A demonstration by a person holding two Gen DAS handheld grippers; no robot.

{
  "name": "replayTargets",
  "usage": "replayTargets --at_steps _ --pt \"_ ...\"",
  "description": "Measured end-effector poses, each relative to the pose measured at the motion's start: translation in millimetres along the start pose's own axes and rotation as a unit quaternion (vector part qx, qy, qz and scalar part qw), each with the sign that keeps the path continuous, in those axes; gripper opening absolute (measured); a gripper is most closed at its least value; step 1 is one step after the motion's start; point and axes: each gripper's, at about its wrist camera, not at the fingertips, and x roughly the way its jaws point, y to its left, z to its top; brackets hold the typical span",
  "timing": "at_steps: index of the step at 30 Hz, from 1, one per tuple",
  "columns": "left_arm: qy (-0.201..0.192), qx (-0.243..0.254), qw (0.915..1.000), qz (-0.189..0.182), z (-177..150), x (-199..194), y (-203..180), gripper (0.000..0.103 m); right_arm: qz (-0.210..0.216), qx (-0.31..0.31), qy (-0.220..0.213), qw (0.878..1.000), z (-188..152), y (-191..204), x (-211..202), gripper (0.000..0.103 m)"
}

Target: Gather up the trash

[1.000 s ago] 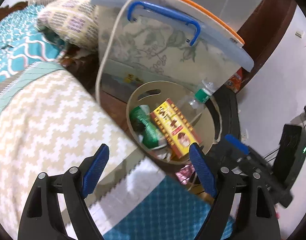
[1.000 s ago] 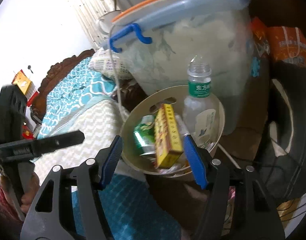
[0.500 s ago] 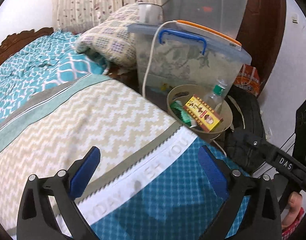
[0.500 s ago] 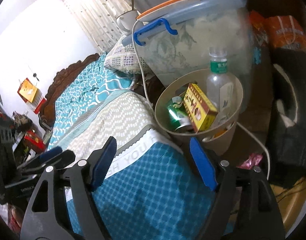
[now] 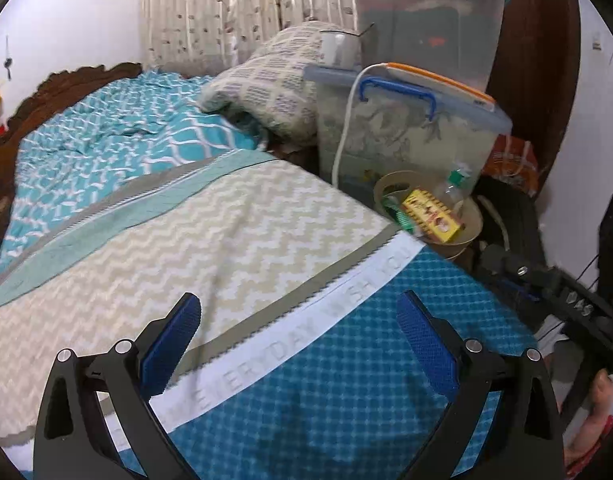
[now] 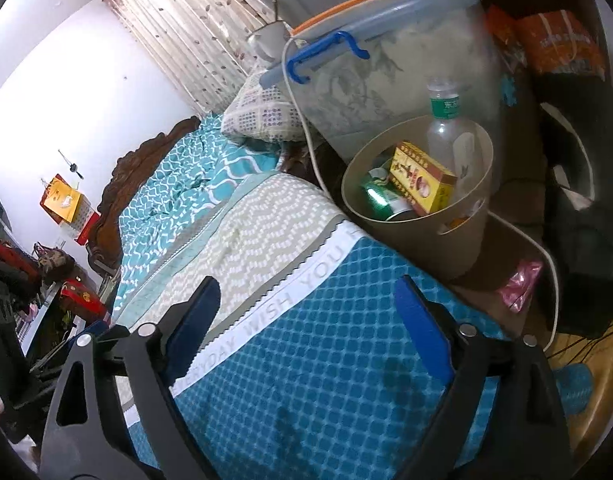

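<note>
Beside the bed, against the storage box (image 6: pixel 394 76), a beige bin (image 6: pixel 458 236) is recorded up and right of both grippers, nearer the right gripper (image 6: pixel 306 332). In it: a yellow carton (image 6: pixel 422 178) lying aslant, a green can (image 6: pixel 380 196), a clear bottle (image 6: pixel 446 132) upright. The left gripper (image 5: pixel 298 340) is spread wide and empty; the right's jaws are opening, nothing between.

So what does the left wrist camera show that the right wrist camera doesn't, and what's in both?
Only the left wrist view: the right hand-held gripper's black body at the right edge, with a hand below it, and the teal-lidded clear tub in full. Only the right wrist view: a pink wrapper on the floor beside the beige bin, and an orange bag on the far wall. Both: the bin holding a yellow box, green can and plastic bottle, the blue-handled storage box, and the bed.
</note>
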Motion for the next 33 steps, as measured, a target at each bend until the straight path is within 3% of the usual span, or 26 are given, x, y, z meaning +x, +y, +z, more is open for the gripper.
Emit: replayTargets --at_steps 11,20,33 --pt "-0.050 -0.021 0.9985 0.011 -19.8 -49.3 21.9 0.094 0.002 -0.035 -0.013 0.999 -23.2 45.1 -27.1 0.096" --pt "-0.093 -0.060 0.9931 0.037 -36.7 -83.4 40.3 0.094 -0.026 -0.050 -0.038 0.998 -49.9 70.3 -48.6 0.099" --pt "-0.096 -0.044 0.9929 0.054 -40.5 -97.5 40.2 0.094 -0.057 -0.019 -0.076 0.995 -55.1 60.3 -74.5 0.099"
